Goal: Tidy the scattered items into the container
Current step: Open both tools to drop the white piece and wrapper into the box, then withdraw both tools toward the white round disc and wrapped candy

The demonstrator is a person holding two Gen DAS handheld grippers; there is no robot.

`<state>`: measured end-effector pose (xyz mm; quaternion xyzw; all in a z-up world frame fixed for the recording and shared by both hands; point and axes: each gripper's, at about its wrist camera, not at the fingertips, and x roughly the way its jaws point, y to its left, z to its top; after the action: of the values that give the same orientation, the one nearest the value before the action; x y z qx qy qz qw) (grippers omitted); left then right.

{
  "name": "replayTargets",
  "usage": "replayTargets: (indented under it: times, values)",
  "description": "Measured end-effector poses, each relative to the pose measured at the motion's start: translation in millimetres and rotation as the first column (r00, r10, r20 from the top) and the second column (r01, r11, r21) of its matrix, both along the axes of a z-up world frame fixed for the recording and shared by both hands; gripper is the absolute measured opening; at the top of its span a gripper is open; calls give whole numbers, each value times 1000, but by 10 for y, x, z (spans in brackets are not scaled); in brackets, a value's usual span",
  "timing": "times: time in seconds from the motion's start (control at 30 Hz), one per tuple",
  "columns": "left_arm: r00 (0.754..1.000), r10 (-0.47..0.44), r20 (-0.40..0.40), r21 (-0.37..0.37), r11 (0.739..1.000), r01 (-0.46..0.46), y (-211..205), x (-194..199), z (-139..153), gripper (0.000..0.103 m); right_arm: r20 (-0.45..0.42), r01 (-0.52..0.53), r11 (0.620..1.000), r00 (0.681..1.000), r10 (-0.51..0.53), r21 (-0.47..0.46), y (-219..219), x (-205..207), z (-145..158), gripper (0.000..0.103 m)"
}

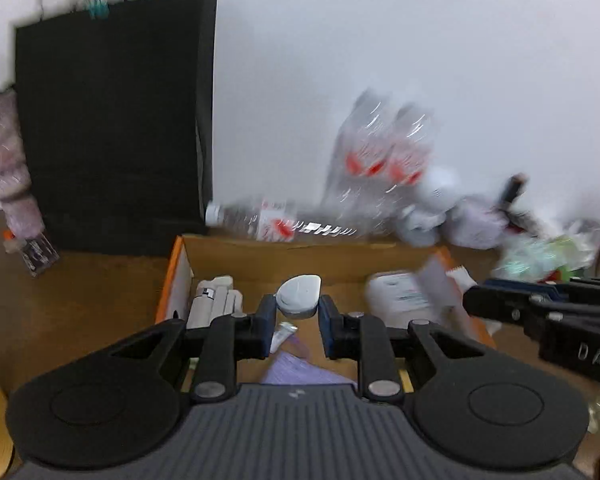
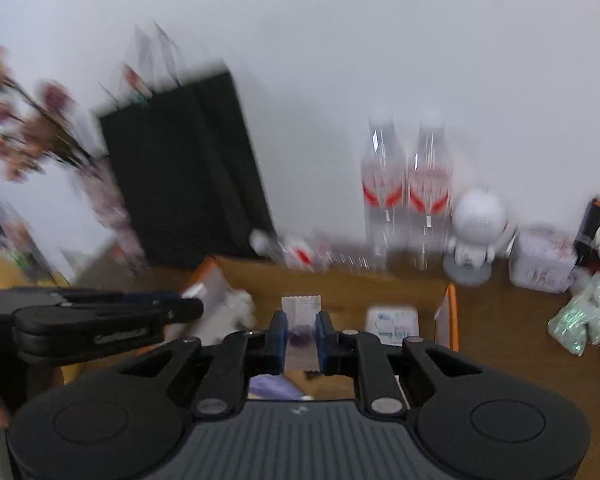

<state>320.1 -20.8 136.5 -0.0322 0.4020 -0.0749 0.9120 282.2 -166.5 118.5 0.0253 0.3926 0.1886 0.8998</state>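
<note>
An open cardboard box (image 1: 260, 256) with orange edges lies on the brown table. My left gripper (image 1: 298, 320) hovers over it, jaws apart, with a grey-white oval object (image 1: 300, 295) just beyond the fingertips; I cannot tell if they touch it. The box holds a white device (image 1: 216, 300), a small tube (image 1: 282, 334), a purple sheet (image 1: 300, 370) and a white packet (image 1: 400, 296). My right gripper (image 2: 302, 334) is over the same box (image 2: 360, 284), shut on a small clear sachet (image 2: 301, 320) with a purple patch. Each gripper shows at the side of the other's view.
A black paper bag (image 1: 112, 120) stands behind the box at left. Two upright water bottles (image 2: 404, 192), one lying bottle (image 1: 268, 220), a white robot figure (image 2: 476, 232), a white tin (image 2: 540, 264) and green wrapped items (image 2: 584, 320) crowd the back and right.
</note>
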Motion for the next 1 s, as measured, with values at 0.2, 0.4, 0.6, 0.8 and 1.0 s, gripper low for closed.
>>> replayTargets:
  times: [0.2,0.4,0.6,0.8,1.0]
  values:
    - [994,5,-109,95,995,5,-135,460,-639,23,-206,1,1000,979,-7,-30,206,727,-616,14]
    - [995,-1,-96,116,993,12,-106,574,-724,45,-244,7,997,969,-25,-72,275,909,-942,50]
    - [996,49,-81,101,994,-41,-7,507,-576,90,-177,43,999,983,-43,-2,59,808,-784,66]
    - [996,65,53,1,998,-65,164,-70,-316,103,164,-8,967,986,-35,255,-766,-14,-618,92]
    - [991,95,99,-34,995,-92,165,-404,-228,103,206,79,891,960,-189,448,-1424,-441,-1061,92]
